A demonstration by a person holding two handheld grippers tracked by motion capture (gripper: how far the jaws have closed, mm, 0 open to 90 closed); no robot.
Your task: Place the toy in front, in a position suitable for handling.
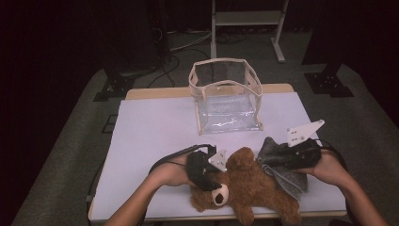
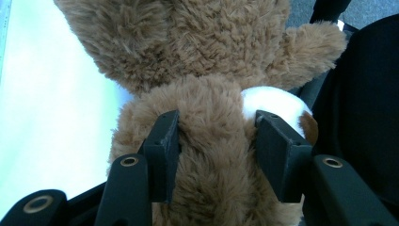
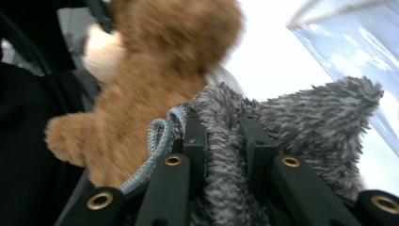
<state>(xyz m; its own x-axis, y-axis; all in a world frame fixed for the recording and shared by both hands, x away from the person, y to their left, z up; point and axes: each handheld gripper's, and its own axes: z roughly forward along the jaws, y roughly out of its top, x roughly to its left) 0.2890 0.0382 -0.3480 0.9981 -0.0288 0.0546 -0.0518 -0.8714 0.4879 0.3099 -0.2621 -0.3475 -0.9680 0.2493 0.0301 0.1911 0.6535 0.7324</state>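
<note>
Brown teddy bear point(image 1: 244, 186) at six o'clock on the worktop point(image 1: 155, 136), left gripper point(image 2: 216, 155) fingers pinching its head, right gripper point(image 3: 225, 141) fingers pinching grey fuzzy cloth point(image 3: 301, 122) (blue-edged), clear bag point(image 1: 226, 96) at twelve

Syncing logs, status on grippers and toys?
Left gripper shut on teddy bear. Right gripper shut on grey plush cloth. Clear bag open, unobstructed.

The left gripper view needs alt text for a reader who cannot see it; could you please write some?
Two black jaws of the left gripper squeeze the head of a brown teddy bear, seen close up, its pale muzzle beside the right-hand jaw. The bear lies on a white table, which shows at the left.
</note>
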